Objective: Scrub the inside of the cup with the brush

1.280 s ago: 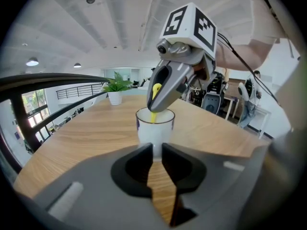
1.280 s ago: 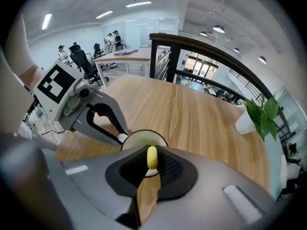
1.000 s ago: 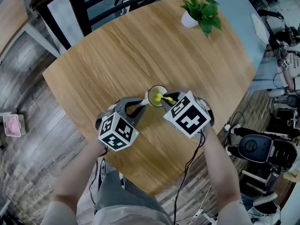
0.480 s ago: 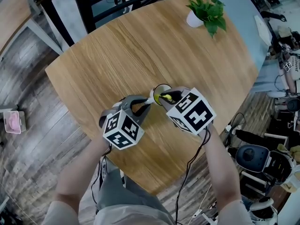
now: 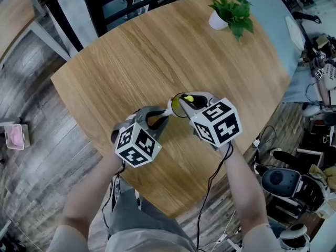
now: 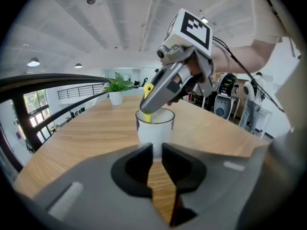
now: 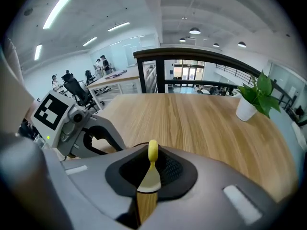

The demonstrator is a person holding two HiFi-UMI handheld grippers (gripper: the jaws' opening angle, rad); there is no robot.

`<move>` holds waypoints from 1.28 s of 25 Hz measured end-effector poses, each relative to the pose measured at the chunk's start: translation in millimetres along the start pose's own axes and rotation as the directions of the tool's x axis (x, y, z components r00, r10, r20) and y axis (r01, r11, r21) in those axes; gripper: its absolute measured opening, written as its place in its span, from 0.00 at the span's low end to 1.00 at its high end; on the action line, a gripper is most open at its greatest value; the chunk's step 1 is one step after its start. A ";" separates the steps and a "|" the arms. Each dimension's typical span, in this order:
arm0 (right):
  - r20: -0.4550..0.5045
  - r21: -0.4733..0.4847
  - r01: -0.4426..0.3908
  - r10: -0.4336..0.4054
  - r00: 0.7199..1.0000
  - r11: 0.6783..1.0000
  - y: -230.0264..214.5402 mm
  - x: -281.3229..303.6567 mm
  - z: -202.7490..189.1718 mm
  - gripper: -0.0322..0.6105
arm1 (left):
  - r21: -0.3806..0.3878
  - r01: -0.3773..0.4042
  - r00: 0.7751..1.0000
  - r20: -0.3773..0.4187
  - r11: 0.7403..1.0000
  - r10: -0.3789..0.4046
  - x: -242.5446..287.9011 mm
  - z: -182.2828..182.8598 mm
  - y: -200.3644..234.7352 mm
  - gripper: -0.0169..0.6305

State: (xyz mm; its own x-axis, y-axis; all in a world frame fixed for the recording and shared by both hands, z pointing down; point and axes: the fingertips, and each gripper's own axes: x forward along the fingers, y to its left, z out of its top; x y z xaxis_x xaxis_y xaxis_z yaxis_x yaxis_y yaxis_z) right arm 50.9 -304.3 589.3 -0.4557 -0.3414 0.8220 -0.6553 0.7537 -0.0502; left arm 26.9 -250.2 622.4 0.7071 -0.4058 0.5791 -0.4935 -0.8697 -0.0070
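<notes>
Just ahead of the left gripper (image 5: 164, 117), a white cup (image 5: 176, 106) stands on the wooden table (image 5: 157, 46), and that gripper's jaws are pinched onto the cup's near side. The right gripper (image 5: 190, 103) leans in over the rim from the cup's other side. Its jaws are clamped on a yellow brush (image 5: 187, 97) whose end dips inside the cup. Beyond both grippers open wood stretches to a potted plant (image 5: 231, 12) at the far edge, while the near edge lies behind them, under the person's forearms.

The left gripper (image 6: 156, 150) pinched the cup (image 6: 155, 127) on the table (image 6: 81, 134); the right gripper (image 6: 148, 105) dipped a yellow brush (image 6: 147, 116) into it, a plant (image 6: 116, 86) behind
</notes>
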 end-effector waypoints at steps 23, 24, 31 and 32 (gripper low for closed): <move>-0.066 -0.026 -0.025 0.023 0.998 0.999 23.7 -30.3 -19.1 0.10 | -0.042 0.010 1.000 -0.005 0.999 -0.011 1.8 1.8 -4.2 0.11; -0.057 -0.031 -0.024 0.022 0.998 0.999 25.0 -30.4 -17.1 0.10 | -0.042 0.022 1.000 -0.004 0.999 -0.022 2.3 1.6 -6.8 0.11; 0.043 -0.027 -0.006 0.007 0.999 1.000 15.5 -14.7 12.1 0.10 | -0.039 0.031 1.000 0.004 0.999 -0.031 1.3 1.5 -5.3 0.11; 0.053 -0.029 0.003 -0.001 0.999 1.000 13.3 -12.5 14.6 0.10 | -0.047 0.032 0.999 0.005 0.998 -0.032 1.2 1.4 -5.7 0.11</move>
State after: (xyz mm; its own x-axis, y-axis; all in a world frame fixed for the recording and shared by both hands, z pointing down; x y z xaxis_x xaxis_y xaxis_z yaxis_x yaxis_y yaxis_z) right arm 39.1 -298.2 570.1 -0.4859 -0.3716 0.7911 -0.6392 0.7684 -0.0317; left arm 31.3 -246.1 622.0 0.7249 -0.3796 0.5748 -0.4938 -0.8682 0.0495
